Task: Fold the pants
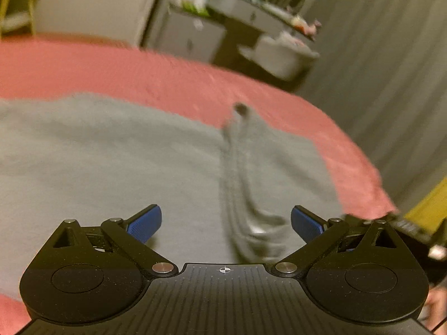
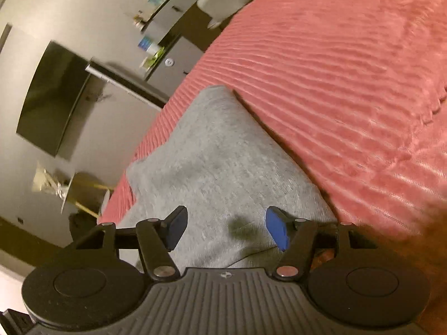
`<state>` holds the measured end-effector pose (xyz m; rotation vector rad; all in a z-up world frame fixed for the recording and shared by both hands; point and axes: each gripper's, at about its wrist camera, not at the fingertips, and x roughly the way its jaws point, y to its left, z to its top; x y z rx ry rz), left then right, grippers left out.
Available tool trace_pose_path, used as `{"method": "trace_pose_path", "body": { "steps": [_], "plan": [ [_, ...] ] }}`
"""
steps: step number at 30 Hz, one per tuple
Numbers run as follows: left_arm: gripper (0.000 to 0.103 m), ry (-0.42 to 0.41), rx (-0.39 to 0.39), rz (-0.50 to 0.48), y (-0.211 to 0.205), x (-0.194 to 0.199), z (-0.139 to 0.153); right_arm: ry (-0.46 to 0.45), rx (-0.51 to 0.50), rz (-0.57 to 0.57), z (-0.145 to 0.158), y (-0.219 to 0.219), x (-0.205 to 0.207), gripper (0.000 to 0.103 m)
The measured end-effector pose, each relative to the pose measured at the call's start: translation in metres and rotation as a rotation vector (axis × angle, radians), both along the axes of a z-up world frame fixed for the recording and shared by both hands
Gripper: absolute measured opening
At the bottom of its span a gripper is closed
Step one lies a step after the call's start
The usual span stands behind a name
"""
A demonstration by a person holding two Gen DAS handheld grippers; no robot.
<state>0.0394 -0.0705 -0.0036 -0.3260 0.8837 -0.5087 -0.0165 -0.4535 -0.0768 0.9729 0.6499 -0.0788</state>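
While the grey pants lie spread on the pink bedcover with one raised crease, the fold looks only partly done; left gripper and right gripper both hover with fingers apart, holding nothing

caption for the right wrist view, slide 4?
Right gripper open above grey pants lying on a ribbed pink bedspread.

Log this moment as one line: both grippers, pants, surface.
left gripper: open, empty | right gripper: open, empty | grey pants: lying on pink bedspread | fold: unfinished
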Motion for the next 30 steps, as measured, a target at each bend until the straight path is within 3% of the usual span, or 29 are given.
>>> {"method": "trace_pose_path", "body": {
  "steps": [4, 6, 8, 9, 11, 14, 17, 18, 20, 21, 22, 24, 26, 28, 30],
  "plan": [
    [0.102, 0.195, -0.083, -0.048, -0.031, 0.029, -0.019, 0.001, -0.053, 0.005, 0.002, -0.003, -0.004, 0.063],
    [0.089, 0.265, -0.101, -0.047, -0.042, 0.039, -0.029, -0.009, -0.054, -0.024, 0.002, -0.005, -0.008, 0.063],
    [0.058, 0.353, -0.103, -0.041, -0.051, 0.047, -0.043, -0.021, -0.013, -0.043, -0.001, -0.003, -0.016, 0.063],
    [0.052, 0.373, -0.088, -0.034, -0.054, 0.048, -0.049, -0.024, 0.009, -0.053, -0.005, -0.010, -0.018, 0.063],
    [0.018, 0.340, -0.054, -0.037, -0.055, 0.045, -0.046, -0.035, 0.038, -0.060, -0.007, -0.011, -0.015, 0.063],
    [0.015, 0.250, -0.100, -0.031, -0.043, 0.029, -0.030, -0.061, 0.070, -0.073, -0.010, -0.015, -0.023, 0.065],
    [0.015, 0.065, -0.092, -0.021, -0.027, -0.007, -0.007, -0.103, 0.098, -0.112, -0.009, -0.020, -0.034, 0.071],
    [0.015, 0.042, -0.078, -0.015, -0.021, -0.017, -0.006, -0.105, 0.098, -0.125, -0.009, -0.020, -0.036, 0.073],
    [0.016, 0.087, -0.043, 0.000, -0.012, -0.029, -0.021, -0.094, 0.095, -0.134, -0.008, -0.020, -0.036, 0.077],
    [0.019, 0.122, 0.012, -0.004, -0.012, -0.032, -0.033, -0.086, 0.092, -0.135, -0.008, -0.021, -0.035, 0.078],
    [0.028, 0.142, 0.067, -0.004, -0.013, -0.033, -0.041, -0.072, 0.083, -0.134, -0.007, -0.020, -0.033, 0.079],
    [0.038, 0.120, 0.070, 0.018, -0.012, -0.028, -0.036, -0.048, 0.083, -0.114, -0.009, -0.019, -0.027, 0.080],
    [0.075, 0.049, 0.086, 0.052, -0.010, -0.021, -0.020, -0.023, 0.063, -0.099, -0.007, -0.017, -0.022, 0.080],
    [0.084, -0.039, 0.098, 0.070, -0.012, -0.009, -0.004, -0.016, 0.035, -0.083, -0.004, -0.015, -0.019, 0.080],
    [0.084, -0.034, 0.112, 0.061, -0.021, 0.009, -0.003, -0.006, 0.008, -0.069, -0.001, -0.012, -0.016, 0.080]
  ]
}}
